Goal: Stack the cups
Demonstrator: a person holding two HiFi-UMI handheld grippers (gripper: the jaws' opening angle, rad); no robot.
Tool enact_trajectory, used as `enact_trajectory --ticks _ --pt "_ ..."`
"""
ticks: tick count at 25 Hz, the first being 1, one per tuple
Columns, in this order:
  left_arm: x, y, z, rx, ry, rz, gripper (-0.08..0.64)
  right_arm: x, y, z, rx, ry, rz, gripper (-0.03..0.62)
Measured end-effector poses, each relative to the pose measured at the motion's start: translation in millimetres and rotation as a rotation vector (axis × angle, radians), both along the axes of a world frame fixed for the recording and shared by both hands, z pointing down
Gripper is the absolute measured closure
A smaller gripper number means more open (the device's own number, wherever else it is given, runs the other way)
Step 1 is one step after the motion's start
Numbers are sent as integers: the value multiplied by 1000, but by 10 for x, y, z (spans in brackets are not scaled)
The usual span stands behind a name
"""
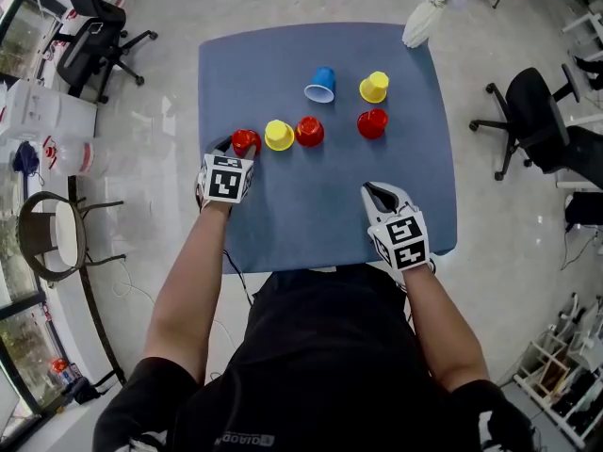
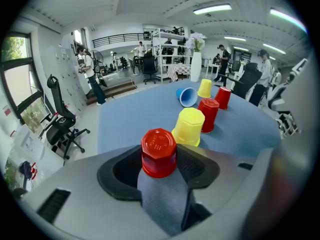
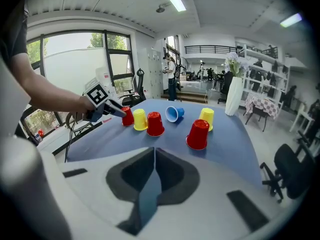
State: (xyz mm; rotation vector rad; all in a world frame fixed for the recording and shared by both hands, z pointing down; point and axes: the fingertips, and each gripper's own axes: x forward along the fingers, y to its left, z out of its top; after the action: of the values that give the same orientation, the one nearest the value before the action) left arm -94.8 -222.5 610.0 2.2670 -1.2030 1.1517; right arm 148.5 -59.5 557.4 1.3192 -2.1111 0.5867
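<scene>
Six small cups stand on the blue table [image 1: 283,215]. All are upside down except a blue cup [image 1: 320,85], which lies on its side. A red cup [image 1: 245,142], a yellow cup [image 1: 279,136] and a second red cup [image 1: 309,131] form a row. Another yellow cup [image 1: 374,87] and a third red cup [image 1: 372,122] stand further right. My left gripper [image 1: 237,151] is open, with the leftmost red cup [image 2: 158,151] between its fingertips. My right gripper [image 1: 375,193] hovers over the near right of the table, shut and empty [image 3: 153,154].
A white vase of flowers [image 1: 421,22] stands at the table's far right corner. Office chairs [image 1: 532,111] [image 1: 94,22] stand on the floor to either side, and a round stool [image 1: 57,234] is at the left. The table's near edge is just below my grippers.
</scene>
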Motion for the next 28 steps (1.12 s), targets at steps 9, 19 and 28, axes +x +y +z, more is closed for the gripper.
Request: enact_trajectory --ticks 9,19,28 --pt "110 -67 -7 -5 29 -1 342 -10 -37 40 -9 1 -12 578" --pt "104 -62 -31 1 53 4 324 -36 -47 51 -16 2 -22 578" --pt "-25 95 -340 50 91 -30 324 12 -75 43 -7 8 -31 578"
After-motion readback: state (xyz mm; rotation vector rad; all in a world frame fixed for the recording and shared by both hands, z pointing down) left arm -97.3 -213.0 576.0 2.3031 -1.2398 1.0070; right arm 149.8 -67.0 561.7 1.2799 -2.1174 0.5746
